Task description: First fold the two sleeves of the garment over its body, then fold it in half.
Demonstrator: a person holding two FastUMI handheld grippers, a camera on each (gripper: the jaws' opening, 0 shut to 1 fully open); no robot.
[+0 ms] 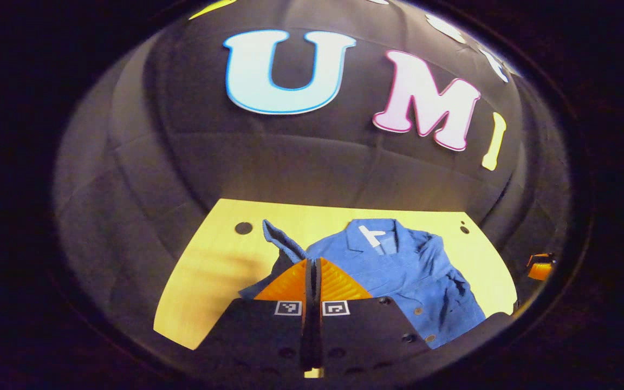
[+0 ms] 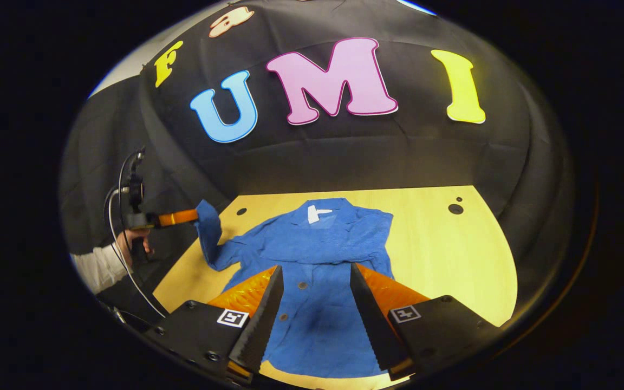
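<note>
A blue button-up shirt (image 2: 312, 238) lies face up on the yellow wooden table (image 2: 442, 254), collar toward the far wall. My left gripper (image 1: 312, 261) is shut on the cuff of one sleeve (image 1: 279, 238) and holds it raised off the table. From the right gripper view, that left gripper (image 2: 193, 216) hangs at the table's left edge with the sleeve (image 2: 209, 238) drooping from it. The other sleeve (image 2: 361, 233) lies folded across the shirt's chest. My right gripper (image 2: 316, 268) hovers open above the shirt's lower front, with nothing between its fingers.
A hand (image 2: 128, 241) in a white cuff (image 2: 95, 268) holds the left gripper, with a cable looping beside it. Small round holes (image 2: 455, 208) mark the table's far corners. Bare tabletop lies to the shirt's right. The black cloth wall stands behind.
</note>
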